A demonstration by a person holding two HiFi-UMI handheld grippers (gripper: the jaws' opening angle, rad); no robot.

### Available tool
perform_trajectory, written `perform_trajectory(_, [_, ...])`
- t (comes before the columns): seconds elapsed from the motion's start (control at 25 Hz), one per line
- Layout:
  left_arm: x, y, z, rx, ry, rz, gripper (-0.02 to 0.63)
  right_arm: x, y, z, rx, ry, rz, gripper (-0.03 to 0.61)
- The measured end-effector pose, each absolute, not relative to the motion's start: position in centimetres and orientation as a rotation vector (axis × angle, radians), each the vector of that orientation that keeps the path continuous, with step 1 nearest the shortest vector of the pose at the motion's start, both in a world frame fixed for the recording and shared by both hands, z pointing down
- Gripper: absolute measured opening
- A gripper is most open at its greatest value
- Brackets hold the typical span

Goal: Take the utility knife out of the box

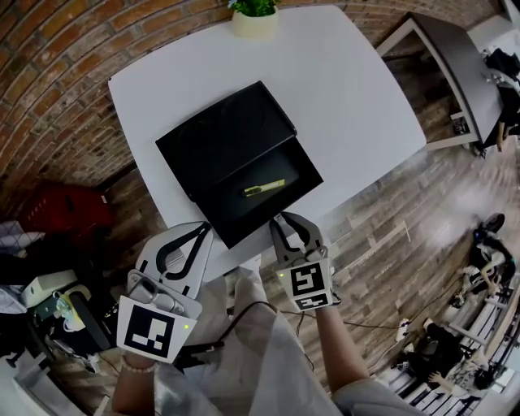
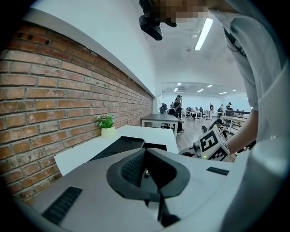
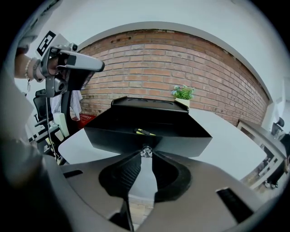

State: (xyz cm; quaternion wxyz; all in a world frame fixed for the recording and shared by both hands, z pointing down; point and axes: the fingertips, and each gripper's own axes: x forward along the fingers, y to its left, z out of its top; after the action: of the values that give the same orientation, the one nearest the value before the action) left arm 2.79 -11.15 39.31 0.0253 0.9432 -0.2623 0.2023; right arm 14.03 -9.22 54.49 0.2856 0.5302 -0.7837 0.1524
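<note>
An open black box [image 1: 213, 134] lies on the white table [image 1: 349, 89], its lid folded back to the upper left. In its tray lies the yellow and black utility knife [image 1: 264, 188], also visible over the box's front wall [image 3: 149, 141] as a yellow strip [image 3: 144, 132]. My right gripper [image 1: 284, 217] sits at the tray's near edge, just short of the knife, its jaws closed tip to tip [image 3: 146, 151] with nothing between them. My left gripper [image 1: 203, 229] hovers off the table's near-left edge beside the box [image 2: 121, 146], jaws shut and empty [image 2: 146, 172].
A small potted plant [image 1: 254, 18] stands at the table's far edge. A brick wall [image 3: 149, 68] runs behind. A red crate [image 1: 61, 207] sits on the floor at left. Another table [image 1: 455, 57] and seated people [image 1: 439, 349] are off to the right.
</note>
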Motion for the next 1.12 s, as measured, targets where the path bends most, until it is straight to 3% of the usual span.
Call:
perform_trajectory(0.48, [5.4, -11.5, 39.5, 2.953, -0.746, 0.667, 0.018, 15.3, -7.8, 53.0, 1.562, -2.100, 0.550, 0.094])
perform_trajectory(0.68, [8.3, -11.3, 40.7, 2.972, -0.635, 0.744, 0.018, 17.4, -6.4, 49.4, 1.672, -2.088, 0.514, 0.063])
perform_trajectory(1.12, [12.9, -12.0, 46.0, 2.945, -0.411, 1.112, 0.046, 20.0, -3.9, 42.8, 1.835, -2.149, 0.395, 0.060])
